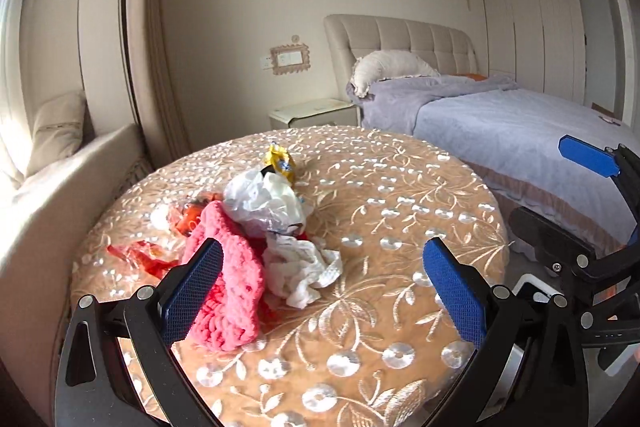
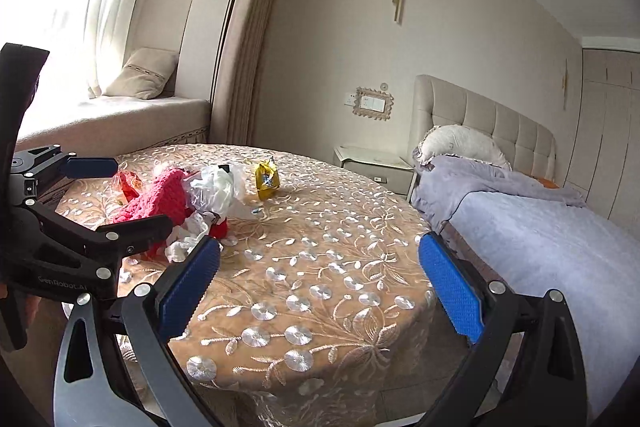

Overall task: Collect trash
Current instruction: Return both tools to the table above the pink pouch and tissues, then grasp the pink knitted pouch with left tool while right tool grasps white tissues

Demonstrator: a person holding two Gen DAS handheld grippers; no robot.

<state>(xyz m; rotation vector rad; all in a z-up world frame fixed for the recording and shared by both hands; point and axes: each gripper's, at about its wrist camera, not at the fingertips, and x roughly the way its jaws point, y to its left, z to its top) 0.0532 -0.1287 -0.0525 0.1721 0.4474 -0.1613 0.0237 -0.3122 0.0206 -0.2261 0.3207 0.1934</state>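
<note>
Trash [image 1: 264,203] is heaped untouched near the left edge of the round table [image 1: 400,187], nothing judged collected, while left gripper [image 1: 324,287] and right gripper [image 2: 320,287] are held apart, empty

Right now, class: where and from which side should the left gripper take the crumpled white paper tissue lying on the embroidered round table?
Grip the crumpled white paper tissue by its raised folds on the right, coming from above and the open table side. The pink knitted cloth crowds its left; the left gripper is already open.
</note>
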